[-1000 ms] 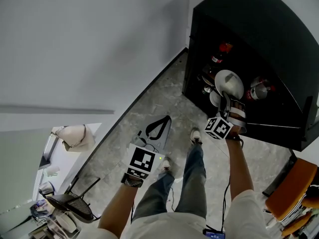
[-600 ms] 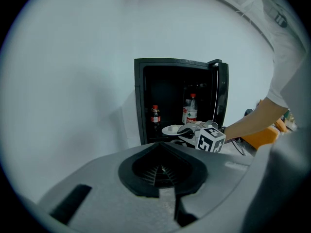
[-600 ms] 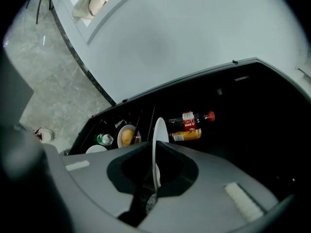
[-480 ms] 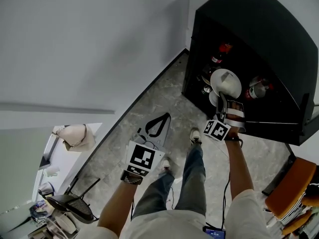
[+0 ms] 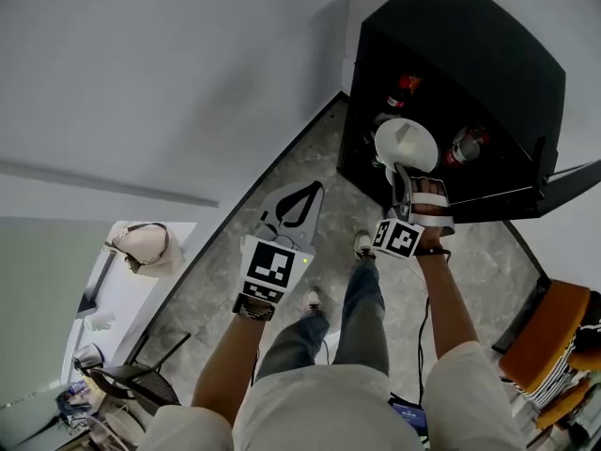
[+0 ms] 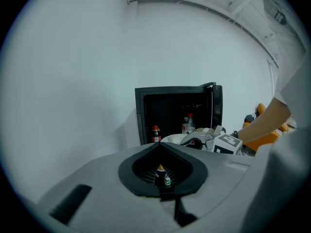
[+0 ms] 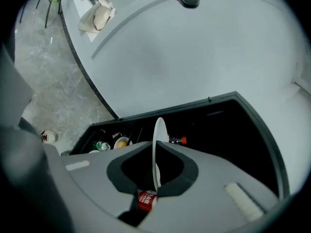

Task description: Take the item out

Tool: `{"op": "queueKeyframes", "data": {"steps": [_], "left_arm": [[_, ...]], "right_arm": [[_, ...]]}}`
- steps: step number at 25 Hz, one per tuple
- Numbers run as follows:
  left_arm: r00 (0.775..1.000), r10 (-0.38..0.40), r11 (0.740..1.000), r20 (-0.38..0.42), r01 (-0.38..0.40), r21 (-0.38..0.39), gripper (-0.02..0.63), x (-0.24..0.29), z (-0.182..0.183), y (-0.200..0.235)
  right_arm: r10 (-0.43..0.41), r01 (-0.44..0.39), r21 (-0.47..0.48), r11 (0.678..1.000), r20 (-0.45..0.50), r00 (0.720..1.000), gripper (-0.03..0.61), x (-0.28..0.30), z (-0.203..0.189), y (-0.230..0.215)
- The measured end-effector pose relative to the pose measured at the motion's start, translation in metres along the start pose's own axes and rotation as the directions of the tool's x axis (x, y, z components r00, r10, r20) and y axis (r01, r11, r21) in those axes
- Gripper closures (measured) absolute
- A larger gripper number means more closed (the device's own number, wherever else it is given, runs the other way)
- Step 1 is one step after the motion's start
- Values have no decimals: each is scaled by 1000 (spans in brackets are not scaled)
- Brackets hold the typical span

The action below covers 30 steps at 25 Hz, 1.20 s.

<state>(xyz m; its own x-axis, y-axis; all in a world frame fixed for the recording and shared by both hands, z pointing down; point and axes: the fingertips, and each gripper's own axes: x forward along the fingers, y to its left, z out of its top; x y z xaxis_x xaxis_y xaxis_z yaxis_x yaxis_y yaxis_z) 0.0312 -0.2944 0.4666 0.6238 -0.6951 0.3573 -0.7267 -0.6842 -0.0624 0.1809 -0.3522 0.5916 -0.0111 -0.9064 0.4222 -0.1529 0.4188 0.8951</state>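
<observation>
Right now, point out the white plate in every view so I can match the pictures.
Head view: white plate right of centre, up high, before the black cabinet, pinched by the right gripper.
Left gripper view: only its rim shows, just below centre, before the cabinet.
Right gripper view: edge-on at centre, between the jaws.
Shared landmark: the black cabinet.

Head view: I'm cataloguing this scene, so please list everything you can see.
cabinet: one, black, open, ahead on the right
plate: one, white, at the cabinet's opening
bottles: two, red-capped, inside the cabinet
chair: one, orange, lower right
bag: one, beige, far left
floor: grey, marbled
left gripper: one, shut, empty, over the floor
right gripper: one, shut on the plate's rim
</observation>
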Motion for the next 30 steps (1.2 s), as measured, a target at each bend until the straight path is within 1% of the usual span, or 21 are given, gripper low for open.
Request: {"op": "queueKeyframes", "data": {"steps": [5,10,16,19,21,25,30], "left_arm": [[999,4,1000,33,-4,13,609,-24,21,-7],[998,0,1000,65,-2,29,609,-44,39,-14],[994,22,999,105,-26,35,609,-78,57,-24],[993,23,999,117,-28,40,609,-93,68,-33],[991,15,999,135,-21,46,609,-108,78,-42],[983,-4,998,182,-8,65,609,-138,98,-61],[978,-49,996,201,33,81,609,-156,115,-77]], "right_arm": [[-28,30,-45,999,55,998,557,-41,28,-22],[-70,76,-53,996,96,993,557,-83,52,-54],[-60,68,-79,995,102,993,557,-140,74,-82],[-48,55,-86,995,86,995,557,-167,78,-94],[-43,50,-87,995,77,996,557,-189,81,-102],[-58,64,-86,994,78,995,557,-235,91,-118],[-61,67,-80,994,79,995,557,-271,99,-132]]}}
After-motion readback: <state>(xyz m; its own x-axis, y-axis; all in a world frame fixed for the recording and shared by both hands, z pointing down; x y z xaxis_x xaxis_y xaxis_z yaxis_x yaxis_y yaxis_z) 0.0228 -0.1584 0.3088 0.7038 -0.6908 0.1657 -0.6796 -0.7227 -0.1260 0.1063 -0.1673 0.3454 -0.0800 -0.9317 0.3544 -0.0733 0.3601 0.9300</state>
